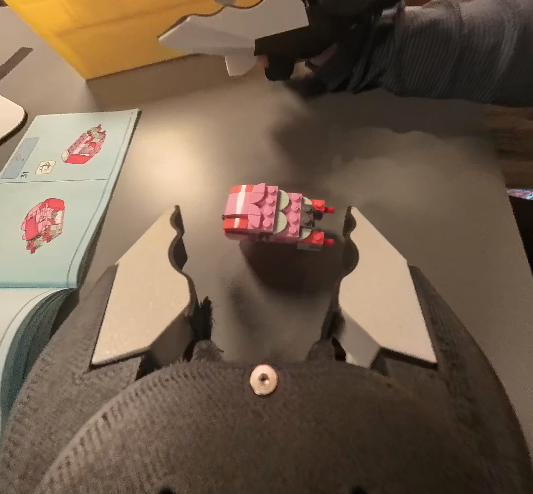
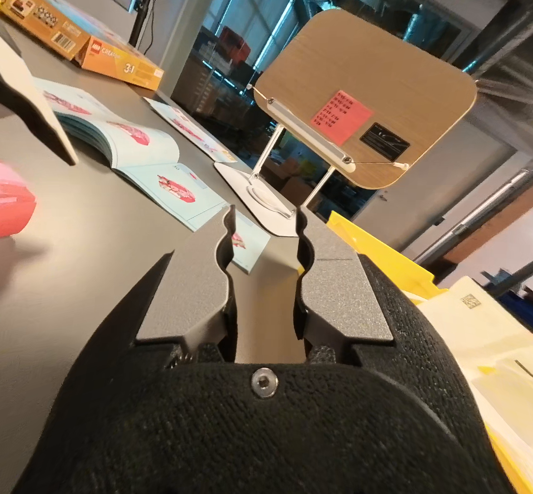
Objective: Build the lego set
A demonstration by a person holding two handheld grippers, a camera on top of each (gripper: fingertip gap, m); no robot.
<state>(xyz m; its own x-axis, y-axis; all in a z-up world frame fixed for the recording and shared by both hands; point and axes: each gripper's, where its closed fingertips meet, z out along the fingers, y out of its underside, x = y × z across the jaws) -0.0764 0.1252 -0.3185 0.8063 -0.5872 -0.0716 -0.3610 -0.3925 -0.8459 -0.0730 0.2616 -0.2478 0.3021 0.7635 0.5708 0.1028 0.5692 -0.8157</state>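
A small pink and red brick model (image 1: 277,216) with grey parts lies on the dark table (image 1: 202,139). My left gripper (image 1: 263,210) is open wide around it, and a gap shows between each fingertip and the model. The model shows as a pink and red blur at the left edge of the right wrist view (image 2: 14,200). My right gripper (image 2: 265,210) is open with nothing between its fingers, low over the table. It also shows at the top of the left wrist view (image 1: 219,38), held by a hand in a grey sleeve (image 1: 447,47).
An open light-blue instruction booklet (image 1: 72,191) lies left of the model; it also shows in the right wrist view (image 2: 150,162). A yellow box (image 1: 101,18) stands behind. A wooden book stand (image 2: 366,105), a second booklet (image 2: 190,128) and a yellow bin (image 2: 375,252) are ahead of my right gripper.
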